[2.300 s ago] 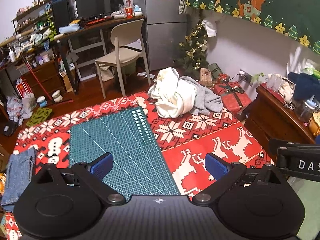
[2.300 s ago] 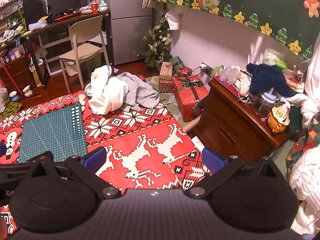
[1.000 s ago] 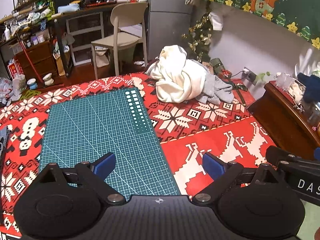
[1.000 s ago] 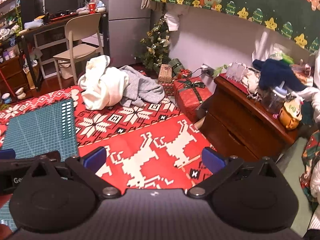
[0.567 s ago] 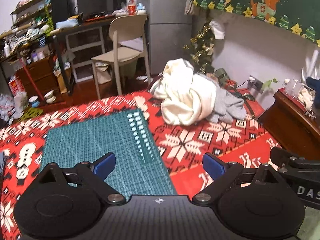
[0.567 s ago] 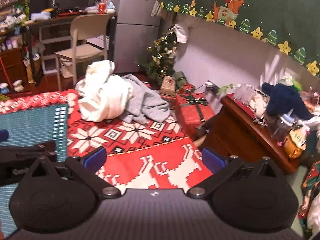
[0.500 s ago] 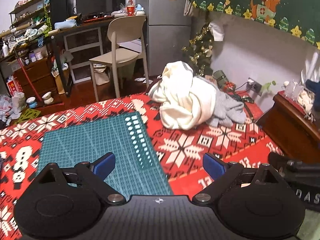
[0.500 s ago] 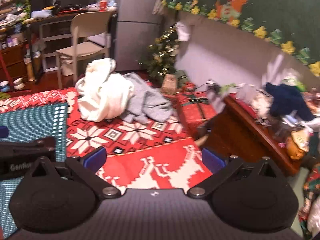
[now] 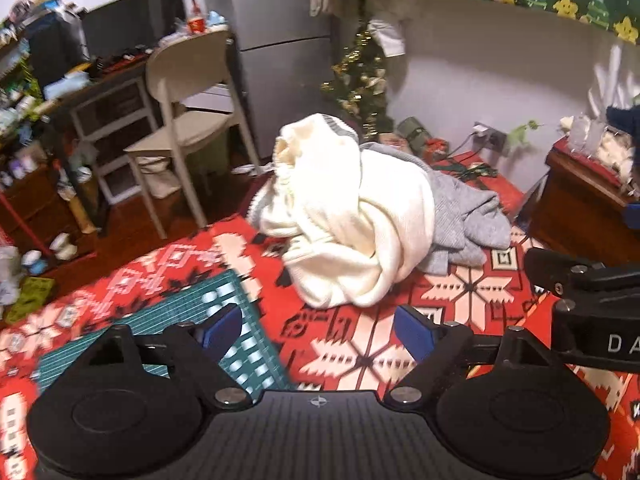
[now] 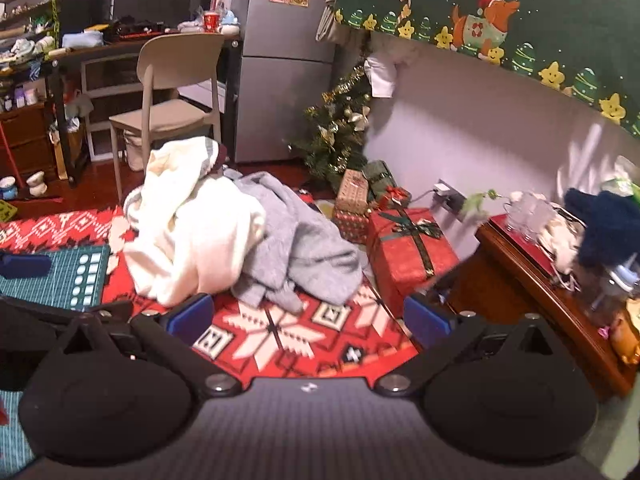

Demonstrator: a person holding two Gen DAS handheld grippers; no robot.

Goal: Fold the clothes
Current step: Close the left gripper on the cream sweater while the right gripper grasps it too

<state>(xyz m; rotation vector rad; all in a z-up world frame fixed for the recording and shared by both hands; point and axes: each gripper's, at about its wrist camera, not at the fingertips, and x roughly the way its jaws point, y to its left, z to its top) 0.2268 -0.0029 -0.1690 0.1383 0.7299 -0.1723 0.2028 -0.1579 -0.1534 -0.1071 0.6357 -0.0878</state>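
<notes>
A crumpled cream-white garment [image 9: 352,224] [image 10: 192,232] lies in a heap on the red patterned rug [image 9: 472,292], with a grey garment [image 9: 464,216] [image 10: 304,248] bunched against its right side. My left gripper [image 9: 318,330] hovers just in front of the white heap; its jaws are closing with nothing between the blue pads. My right gripper [image 10: 308,318] stands open and empty before the grey garment's near edge. The right gripper's black body shows at the right of the left wrist view.
A green cutting mat [image 9: 224,320] [image 10: 60,280] lies on the rug to the left. Behind the heap stand a beige chair [image 9: 188,120], a small Christmas tree [image 10: 340,128] and wrapped gift boxes [image 10: 408,248]. A dark wooden cabinet [image 10: 540,304] borders the rug on the right.
Both grippers have come forward and down toward the clothes heap, which now looms larger in both views. The left jaws have narrowed slightly.
</notes>
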